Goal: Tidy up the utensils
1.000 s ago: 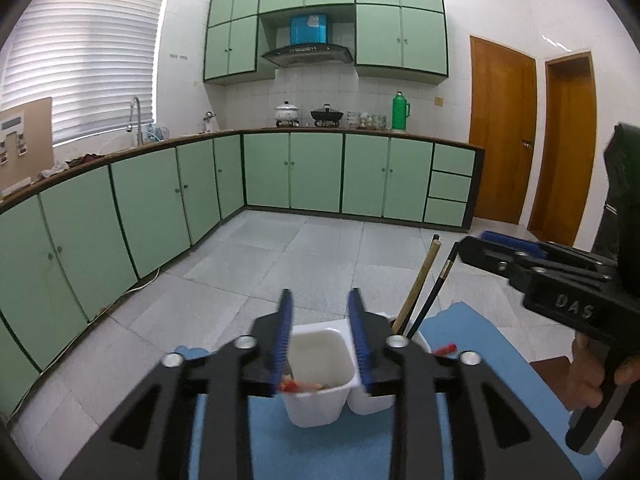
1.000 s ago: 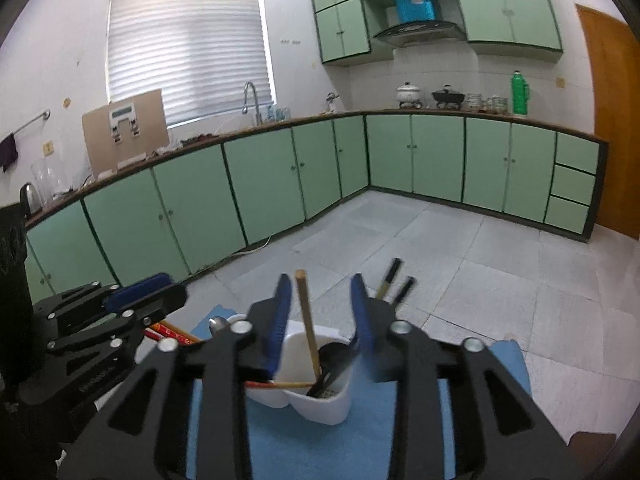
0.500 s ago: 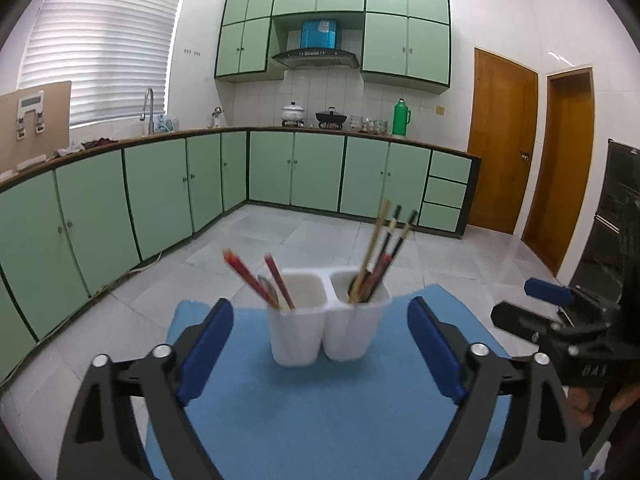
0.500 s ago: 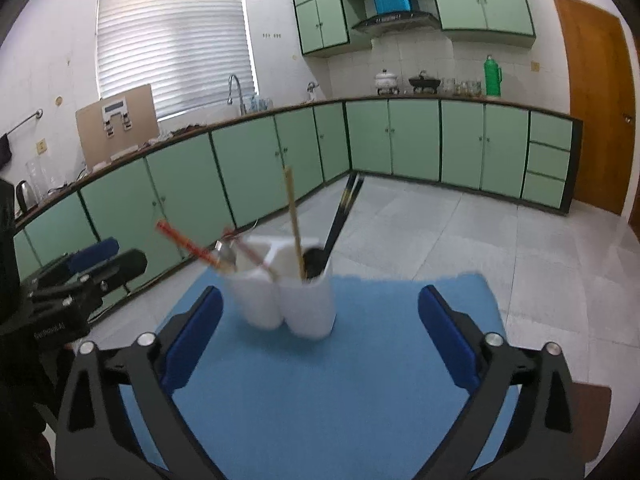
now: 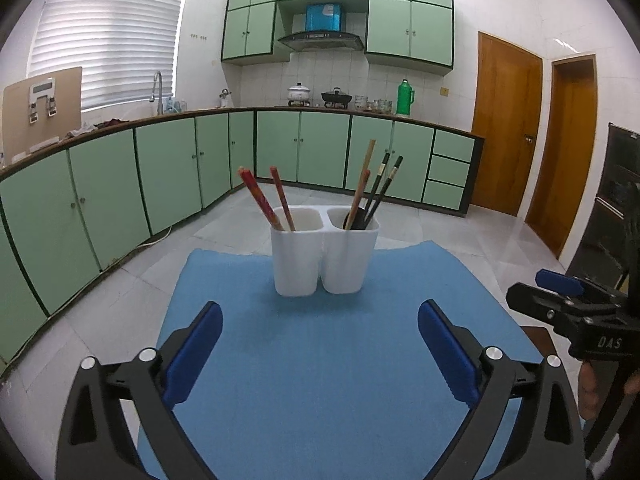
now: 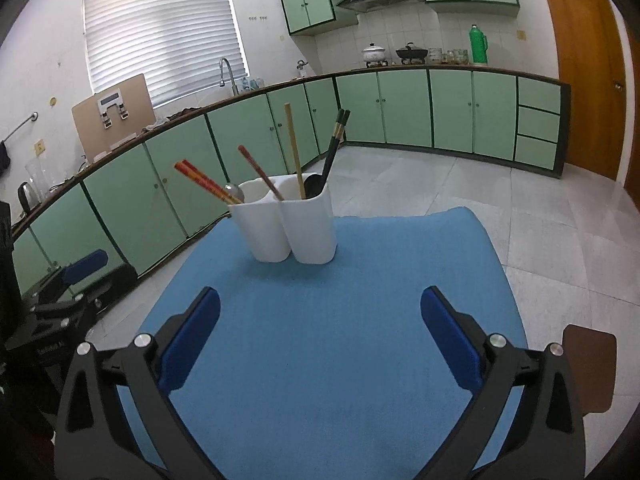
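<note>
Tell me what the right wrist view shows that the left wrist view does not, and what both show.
Only the right wrist view shows a metal spoon in the holder's left compartment, a kettle on the counter, and the left gripper from the side. Only the left wrist view shows the second wooden door and the right gripper from the side. Both show the white two-compartment holder on the blue mat, red chopsticks left, black chopsticks right. Both jaws stand wide open, holding nothing.
</note>
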Demonstrator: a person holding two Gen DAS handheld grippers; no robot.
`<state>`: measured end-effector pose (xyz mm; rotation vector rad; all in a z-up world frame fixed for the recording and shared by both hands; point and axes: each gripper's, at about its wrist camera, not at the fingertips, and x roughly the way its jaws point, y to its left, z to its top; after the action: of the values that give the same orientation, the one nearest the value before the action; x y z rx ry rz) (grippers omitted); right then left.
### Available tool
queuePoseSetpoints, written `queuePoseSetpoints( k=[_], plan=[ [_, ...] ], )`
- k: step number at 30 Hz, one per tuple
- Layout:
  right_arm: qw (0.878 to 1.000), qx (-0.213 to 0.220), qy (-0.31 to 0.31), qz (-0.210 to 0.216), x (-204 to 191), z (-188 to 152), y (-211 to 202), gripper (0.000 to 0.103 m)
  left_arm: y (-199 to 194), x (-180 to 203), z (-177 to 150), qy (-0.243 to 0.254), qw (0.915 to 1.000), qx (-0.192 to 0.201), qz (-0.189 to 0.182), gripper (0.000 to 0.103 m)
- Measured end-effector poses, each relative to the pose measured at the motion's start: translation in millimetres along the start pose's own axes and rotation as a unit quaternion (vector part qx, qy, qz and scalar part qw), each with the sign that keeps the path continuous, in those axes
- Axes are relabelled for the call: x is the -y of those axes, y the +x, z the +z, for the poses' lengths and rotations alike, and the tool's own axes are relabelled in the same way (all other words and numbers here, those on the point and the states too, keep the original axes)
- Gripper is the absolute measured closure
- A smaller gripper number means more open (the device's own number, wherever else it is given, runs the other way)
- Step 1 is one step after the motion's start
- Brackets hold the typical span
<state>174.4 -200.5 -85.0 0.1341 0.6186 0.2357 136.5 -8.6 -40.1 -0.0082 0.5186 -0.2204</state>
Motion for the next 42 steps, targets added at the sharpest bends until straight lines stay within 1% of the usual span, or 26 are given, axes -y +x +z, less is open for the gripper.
queuePoseSetpoints(
  k=[4,7,12,21,30,42],
  plan=[
    [1.000,0.009,-0.012,0.007,-9.5,-0.6,-14.5,0.005,-17.6,2.7,0.5,0.001,0.9999,0.009,0.004,0.007],
    [1.000,0.021,-0.016,0.012,-15.7,1.4,-27.4,0.005,-32.2,7.3,6.9,0.004,0.9996,0.026,0.005,0.007],
    [0.998,0.048,-0.027,0.017,-26.5,10.1,-54.4,0.005,-58.2,12.9,16.4,0.005,0.9986,0.052,0.010,0.007],
    [0.994,0.093,-0.048,0.021,-42.3,20.6,-97.4,0.005,-89.2,22.0,22.8,0.012,0.9965,0.082,0.012,0.007],
    [0.991,0.119,-0.057,0.022,-49.0,20.9,-118.3,0.005,-113.6,25.3,25.8,0.017,0.9932,0.114,0.021,0.007],
    [0.987,0.142,-0.068,0.018,-55.0,19.3,-136.1,0.005,-128.8,29.3,26.0,0.021,0.9904,0.135,0.018,0.007]
  ],
)
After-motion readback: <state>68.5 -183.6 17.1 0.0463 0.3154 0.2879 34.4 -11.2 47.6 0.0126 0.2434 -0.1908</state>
